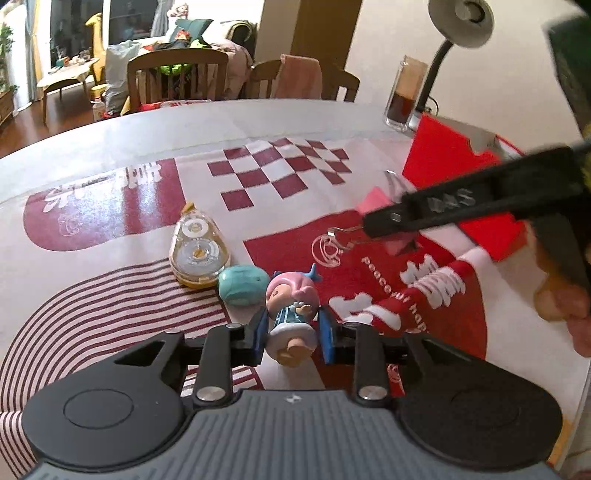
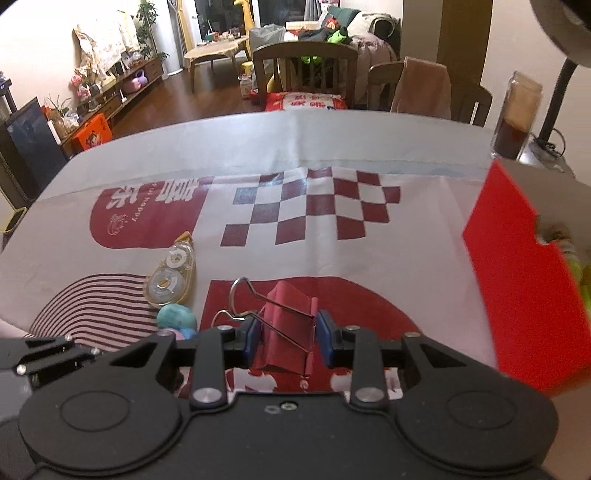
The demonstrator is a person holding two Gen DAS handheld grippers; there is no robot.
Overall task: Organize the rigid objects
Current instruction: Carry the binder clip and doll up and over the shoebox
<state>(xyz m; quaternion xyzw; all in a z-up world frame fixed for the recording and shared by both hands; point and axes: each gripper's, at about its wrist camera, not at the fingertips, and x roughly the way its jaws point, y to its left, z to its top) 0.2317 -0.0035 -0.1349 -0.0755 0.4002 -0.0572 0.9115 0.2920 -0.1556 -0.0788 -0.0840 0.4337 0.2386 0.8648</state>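
Note:
My left gripper (image 1: 291,334) has its blue pads around a small doll with pink hair (image 1: 291,306) that lies on the table; the pads sit at its sides with a slight gap. A teal blob (image 1: 243,285) and a clear correction tape dispenser (image 1: 197,251) lie just beyond it. My right gripper (image 2: 286,338) is shut on a pink binder clip (image 2: 288,332), held above the table. The clip also shows in the left wrist view (image 1: 373,201), partly hidden by the right gripper. The tape dispenser (image 2: 170,277) and the teal blob (image 2: 175,317) show at the left of the right wrist view.
A red open box (image 2: 524,295) stands at the right, also in the left wrist view (image 1: 447,158). A glass of dark drink (image 1: 404,94) and a desk lamp (image 1: 461,22) stand at the far right. Wooden chairs (image 2: 306,70) stand behind the table.

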